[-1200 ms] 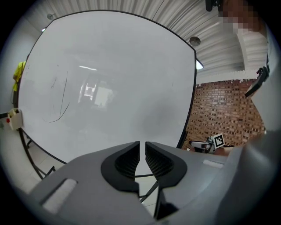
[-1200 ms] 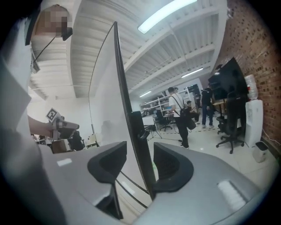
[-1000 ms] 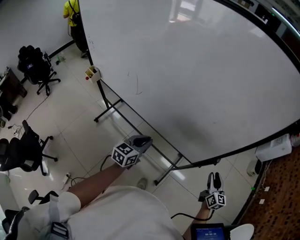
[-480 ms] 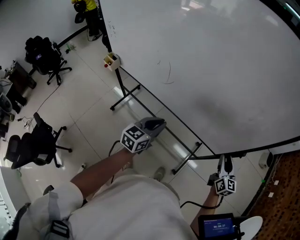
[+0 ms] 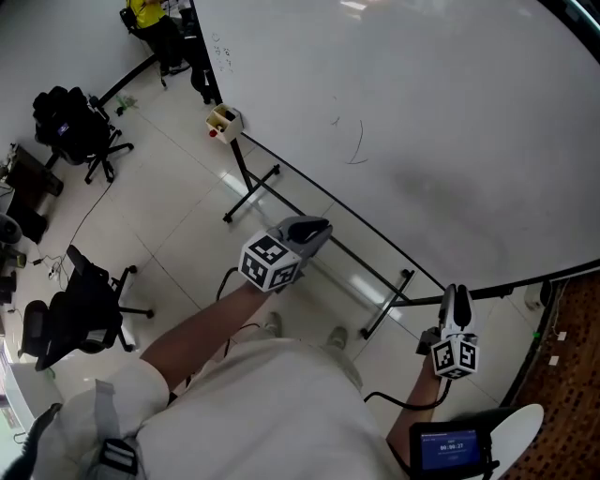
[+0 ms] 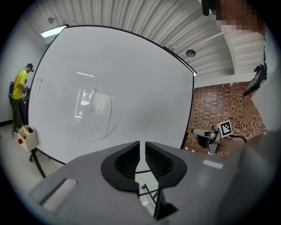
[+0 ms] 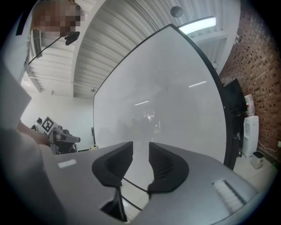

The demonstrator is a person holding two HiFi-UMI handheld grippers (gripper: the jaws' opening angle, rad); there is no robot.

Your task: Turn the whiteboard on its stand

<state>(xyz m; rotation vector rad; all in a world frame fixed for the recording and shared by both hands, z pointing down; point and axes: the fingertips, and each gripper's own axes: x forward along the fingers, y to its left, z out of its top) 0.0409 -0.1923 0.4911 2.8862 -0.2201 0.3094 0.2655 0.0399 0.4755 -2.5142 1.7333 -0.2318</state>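
Head view puts my left gripper (image 5: pixel 317 228) nearest, jaws all but pressed together with nothing in them; my right gripper (image 5: pixel 457 296) has its jaws parted, having just been closing, and empty; the whiteboard (image 5: pixel 422 112) stands just beyond both, its lower edge close above the right tips; its stand (image 5: pixel 251 192) straddles the floor past my left gripper.

The pale tiled floor (image 5: pixel 178 216) carries the black stand (image 5: pixel 251 192), which rests on two crossbar feet, one near centre, one toward 4 o'clock; black office chairs stand at 10 o'clock (image 5: pixel 80 127) and 9 o'clock (image 5: pixel 89 300); a thin cable (image 5: pixel 82 220) trails over the tiles between them; a person in yellow (image 5: pixel 148 19) stands at 11 o'clock; brown patterned flooring (image 5: pixel 572 347) begins at 4 o'clock.
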